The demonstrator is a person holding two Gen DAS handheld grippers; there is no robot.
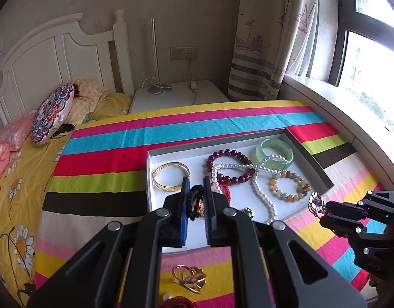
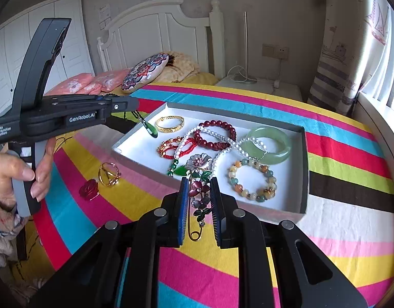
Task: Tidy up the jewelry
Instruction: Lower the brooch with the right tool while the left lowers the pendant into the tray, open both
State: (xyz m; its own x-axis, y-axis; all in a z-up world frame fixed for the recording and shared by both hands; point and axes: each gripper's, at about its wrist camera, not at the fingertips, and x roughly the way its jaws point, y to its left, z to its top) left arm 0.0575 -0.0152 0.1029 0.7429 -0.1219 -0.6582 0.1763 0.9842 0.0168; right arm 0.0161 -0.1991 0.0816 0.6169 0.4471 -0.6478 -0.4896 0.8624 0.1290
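Observation:
My left gripper (image 1: 195,182) is shut on a black cord necklace (image 1: 194,201). Its green pendant (image 2: 152,130) dangles over the near left corner of the white jewelry tray (image 1: 222,145). My right gripper (image 2: 198,181) is shut on a flower brooch (image 2: 200,177) with a gold safety pin, held just above the tray's near edge (image 2: 306,169). In the tray lie a gold bangle (image 2: 170,123), a dark red bead bracelet (image 2: 215,133), a pearl necklace (image 1: 261,192), a jade bangle (image 2: 269,143), a mixed-stone bracelet (image 2: 253,181) and a red braided bracelet (image 2: 175,145).
A gold flower ring (image 2: 109,174) and a red rose piece (image 2: 89,188) lie on the striped cloth (image 1: 107,159) outside the tray, near the left gripper. A person's hand (image 2: 22,177) holds that gripper. Bed pillows, a nightstand and a window sill ring the cloth.

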